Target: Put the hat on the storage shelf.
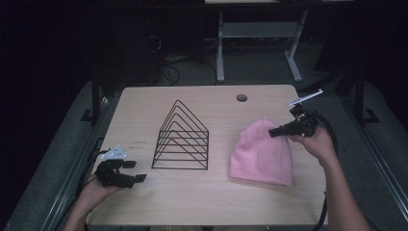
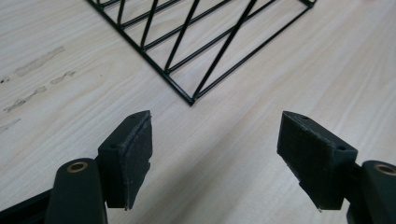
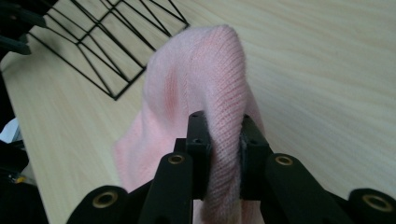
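Note:
A pink knitted beanie (image 1: 262, 153) lies on the right half of the wooden table (image 1: 192, 202). My right gripper (image 1: 273, 133) is shut on its rounded top, and the pinched fold of pink knit (image 3: 219, 93) rises between the two black jaws, lifted off the wood. A black wire rack (image 1: 182, 137) made of triangular frames stands at the table's middle. My left gripper (image 1: 138, 171) rests low at the table's front left, open, with nothing between its pads (image 2: 133, 149). One corner of the rack (image 2: 190, 100) lies just ahead of it.
A round cable hole (image 1: 242, 97) is set in the table near its far edge. Beyond the table stand the legs of another desk (image 1: 220, 53) and loose cables on a dark floor. Bare wood spreads in front of the rack and beanie.

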Demonstrator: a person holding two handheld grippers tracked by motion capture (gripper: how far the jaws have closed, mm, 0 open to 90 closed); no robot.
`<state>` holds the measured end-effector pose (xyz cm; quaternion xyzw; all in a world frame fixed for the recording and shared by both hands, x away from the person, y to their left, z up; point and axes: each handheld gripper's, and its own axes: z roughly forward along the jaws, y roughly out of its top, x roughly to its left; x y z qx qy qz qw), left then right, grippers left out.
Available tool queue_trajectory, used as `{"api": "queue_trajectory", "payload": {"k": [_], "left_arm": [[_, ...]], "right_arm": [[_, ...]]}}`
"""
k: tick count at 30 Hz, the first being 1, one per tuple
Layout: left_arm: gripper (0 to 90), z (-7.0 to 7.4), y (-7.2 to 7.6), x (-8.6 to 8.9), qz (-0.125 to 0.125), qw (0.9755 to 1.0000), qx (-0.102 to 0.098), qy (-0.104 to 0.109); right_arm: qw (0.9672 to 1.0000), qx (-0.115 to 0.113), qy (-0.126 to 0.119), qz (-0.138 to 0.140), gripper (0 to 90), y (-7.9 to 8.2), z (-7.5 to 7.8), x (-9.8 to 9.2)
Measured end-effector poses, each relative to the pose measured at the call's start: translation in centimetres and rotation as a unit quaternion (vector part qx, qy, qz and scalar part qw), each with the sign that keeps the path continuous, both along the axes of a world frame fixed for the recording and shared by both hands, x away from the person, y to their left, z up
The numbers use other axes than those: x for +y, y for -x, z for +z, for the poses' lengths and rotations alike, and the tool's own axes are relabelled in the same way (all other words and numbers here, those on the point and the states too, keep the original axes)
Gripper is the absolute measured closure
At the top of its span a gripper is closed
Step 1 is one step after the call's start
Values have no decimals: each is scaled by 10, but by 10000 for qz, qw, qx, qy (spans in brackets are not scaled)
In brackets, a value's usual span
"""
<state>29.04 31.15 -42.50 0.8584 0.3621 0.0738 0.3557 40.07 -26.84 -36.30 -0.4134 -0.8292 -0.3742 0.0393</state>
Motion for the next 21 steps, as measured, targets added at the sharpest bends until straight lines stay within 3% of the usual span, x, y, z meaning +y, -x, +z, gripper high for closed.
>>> {"api": "queue_trajectory", "payload": {"k": [10,21], "left_arm": [[267,24,1,3,-294,9995,46,85],[267,60,-3,-3,-610,9981,-16,122]], "right_arm": [[9989,-413,-28,233,786,15,51,6],[9966,-742,-30,363,788,23,89,13]]}}
